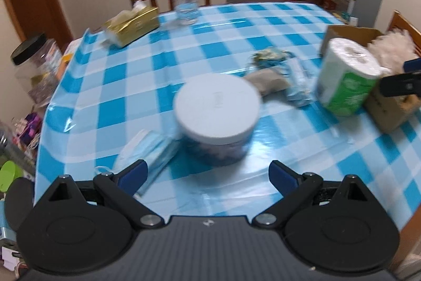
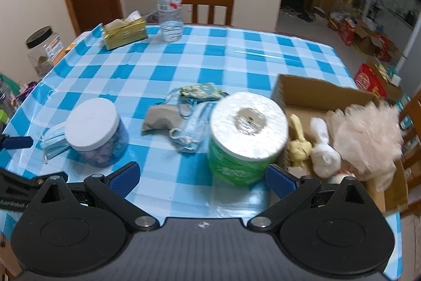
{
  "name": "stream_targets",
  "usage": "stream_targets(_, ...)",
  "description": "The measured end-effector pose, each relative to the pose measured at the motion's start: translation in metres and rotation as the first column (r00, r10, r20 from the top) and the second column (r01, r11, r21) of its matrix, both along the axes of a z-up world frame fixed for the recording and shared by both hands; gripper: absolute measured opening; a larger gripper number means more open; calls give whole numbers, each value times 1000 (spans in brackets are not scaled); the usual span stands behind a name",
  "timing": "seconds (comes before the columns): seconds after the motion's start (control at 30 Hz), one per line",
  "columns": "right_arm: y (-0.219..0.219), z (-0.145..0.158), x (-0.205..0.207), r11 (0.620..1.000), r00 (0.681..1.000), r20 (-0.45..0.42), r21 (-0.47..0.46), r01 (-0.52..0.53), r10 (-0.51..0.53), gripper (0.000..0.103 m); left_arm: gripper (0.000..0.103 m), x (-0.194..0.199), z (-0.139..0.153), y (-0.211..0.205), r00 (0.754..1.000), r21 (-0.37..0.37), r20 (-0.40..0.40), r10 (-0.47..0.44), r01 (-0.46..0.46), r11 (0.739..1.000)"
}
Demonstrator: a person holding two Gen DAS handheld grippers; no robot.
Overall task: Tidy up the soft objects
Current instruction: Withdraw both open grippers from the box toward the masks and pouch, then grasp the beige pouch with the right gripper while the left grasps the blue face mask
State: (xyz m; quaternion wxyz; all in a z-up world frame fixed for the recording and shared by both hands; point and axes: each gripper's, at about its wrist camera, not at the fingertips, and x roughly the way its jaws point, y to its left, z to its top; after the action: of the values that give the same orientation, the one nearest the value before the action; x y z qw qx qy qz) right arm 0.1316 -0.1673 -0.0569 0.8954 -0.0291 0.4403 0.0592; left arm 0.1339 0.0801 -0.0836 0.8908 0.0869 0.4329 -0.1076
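Only the right wrist view looks into the cardboard box, showing two plush rabbits beside a pink mesh puff. Both the left gripper and the right gripper stand wide and hold nothing above the desk.

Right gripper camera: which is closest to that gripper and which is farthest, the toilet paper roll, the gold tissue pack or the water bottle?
From the right gripper:
1. Toilet paper roll, just ahead, beside the cardboard box.
2. Gold tissue pack, far left of the table.
3. Water bottle, at the far edge by the chair.
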Motion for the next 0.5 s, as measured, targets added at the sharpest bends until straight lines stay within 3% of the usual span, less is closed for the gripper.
stream_targets(0.17, 13, 0, 16, 996, 996, -4, -4, -85, 85, 103, 98, 17, -13, 16, 999, 58, -22, 34, -33, 998)
stream_targets(0.37, 26, -4, 40, 986, 986, -8, -5, -169, 169, 103, 97, 44, -34, 31, 998, 153, -55, 3, 6, 988)
stream_targets(0.5, 37, -8, 54, 970, 970, -9, -35, -241, 241, 103, 97, 58, -46, 39, 996, 161, -85, -39, 52, 986)
